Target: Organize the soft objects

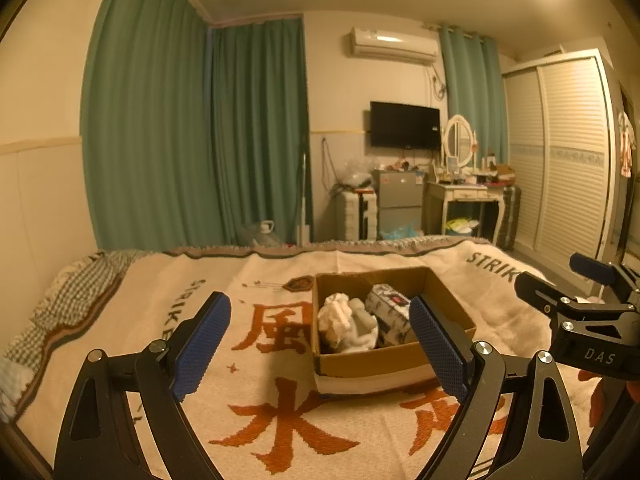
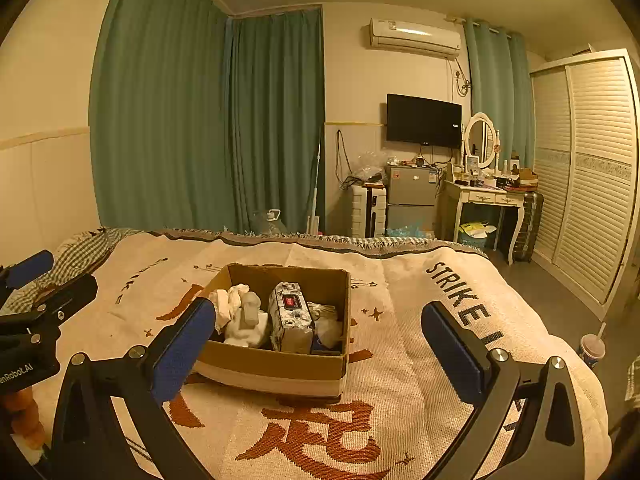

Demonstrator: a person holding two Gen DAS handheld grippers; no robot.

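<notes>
Both tools wide, empty — left tool hides box corner; contents unclear

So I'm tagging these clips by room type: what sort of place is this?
A bedroom in a home, most likely. A bed under a woven blanket fills the foreground, a louvred wardrobe lines the right wall, and a dressing table with an oval mirror stands against the far wall.
</notes>
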